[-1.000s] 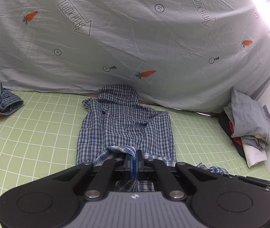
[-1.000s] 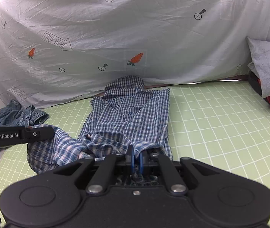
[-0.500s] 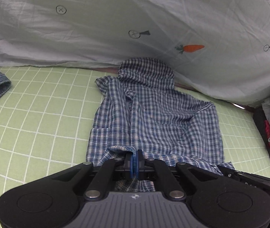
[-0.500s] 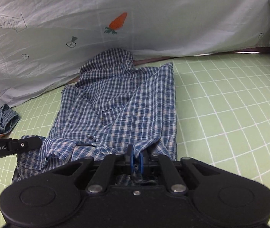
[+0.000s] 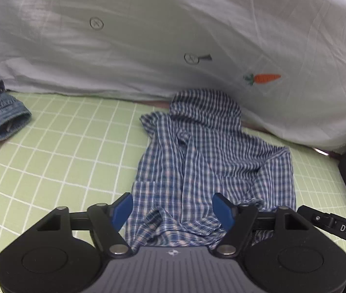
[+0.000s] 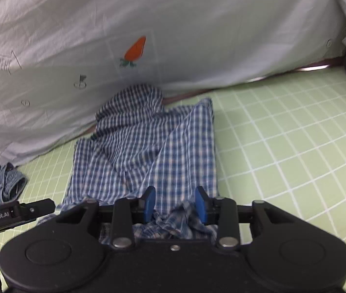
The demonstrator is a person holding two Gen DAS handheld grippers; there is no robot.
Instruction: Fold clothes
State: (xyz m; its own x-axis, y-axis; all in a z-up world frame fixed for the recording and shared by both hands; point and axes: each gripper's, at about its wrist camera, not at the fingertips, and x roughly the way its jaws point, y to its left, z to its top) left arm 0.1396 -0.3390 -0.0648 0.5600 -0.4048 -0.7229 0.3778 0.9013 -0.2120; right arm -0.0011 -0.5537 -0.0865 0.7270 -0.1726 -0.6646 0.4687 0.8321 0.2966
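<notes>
Over the near hem of the plaid shirt (image 5: 212, 161), the left claw (image 5: 173, 210) and right claw (image 6: 175, 204) are both spreading, bunched cloth lying loose between their blue pads.

carrot-print sheet (image 5: 173, 48), green grid mat (image 5: 63, 146)

- The checked shirt (image 5: 204, 161) is blue and white – it lies on the green mat (image 5: 58, 151) with white squares.
- Its top end rests against the pale sheet (image 5: 148, 48).
- The near edge is folded over and crumpled.
</notes>
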